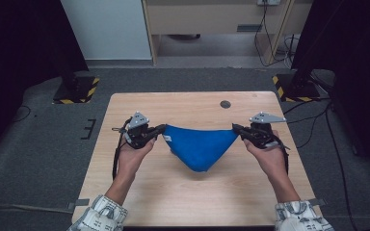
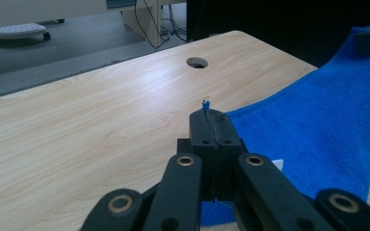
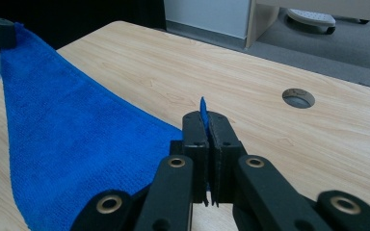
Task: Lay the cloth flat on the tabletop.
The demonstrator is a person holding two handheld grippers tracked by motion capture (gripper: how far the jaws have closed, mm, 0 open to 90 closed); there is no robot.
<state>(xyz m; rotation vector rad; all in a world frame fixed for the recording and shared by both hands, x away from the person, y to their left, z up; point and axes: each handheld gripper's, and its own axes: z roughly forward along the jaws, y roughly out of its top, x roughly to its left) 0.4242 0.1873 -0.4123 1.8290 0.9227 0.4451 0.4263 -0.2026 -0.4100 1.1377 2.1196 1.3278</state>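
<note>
Both clenched on corners of the blue microfibre cloth [image 1: 200,147]: left hand-held gripper [image 1: 160,130] at nine o'clock, right hand-held gripper [image 1: 237,129] at three. Thin bites; a tug could slip one corner free.

In the high view, the table [image 1: 192,192] fills the centre and lower frame. The cloth [image 1: 200,147] hangs mid-frame above it, between the left gripper [image 1: 161,129] at centre left and the right gripper [image 1: 236,129] at centre right. A cable hole [image 1: 225,104] sits in the tabletop behind the cloth, toward the upper right. Two stand bases flank the table's far corners on the floor.
</note>
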